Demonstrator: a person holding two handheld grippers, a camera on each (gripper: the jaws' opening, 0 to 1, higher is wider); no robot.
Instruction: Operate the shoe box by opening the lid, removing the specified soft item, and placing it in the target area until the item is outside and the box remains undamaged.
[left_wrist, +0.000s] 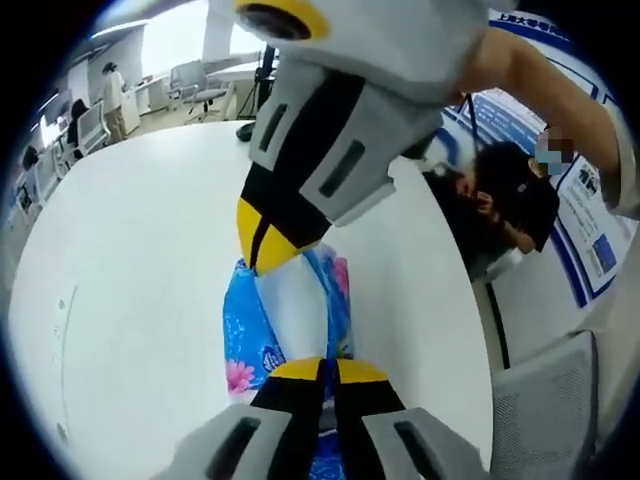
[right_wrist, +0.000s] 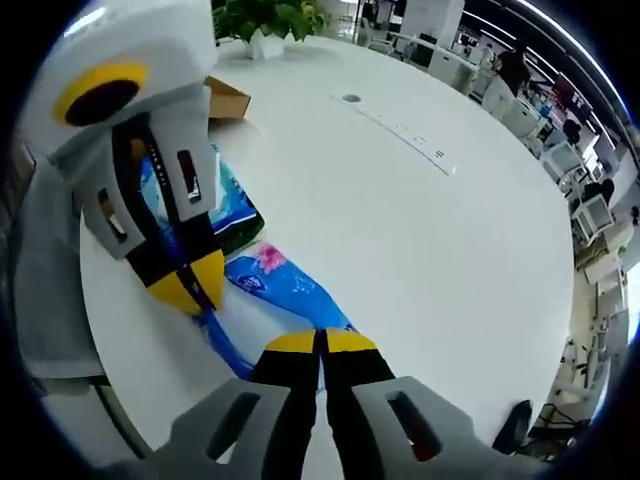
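Soft blue floral pack (left_wrist: 290, 315) hangs pinched between my left tool (left_wrist: 322, 372) and right tool (right_wrist: 320, 345), both clamped on it above the white surface (right_wrist: 430, 230), so I judge placing comes next, needing a level lowering before I release.

The soft packet (left_wrist: 290, 320) lay on the table (left_wrist: 130, 260), held between the left gripper (left_wrist: 322, 368) at one end and the right gripper (left_wrist: 262, 250) at the other, while the box (right_wrist: 228, 98) and a potted plant (right_wrist: 265, 22) stood nearer the table's far edge.
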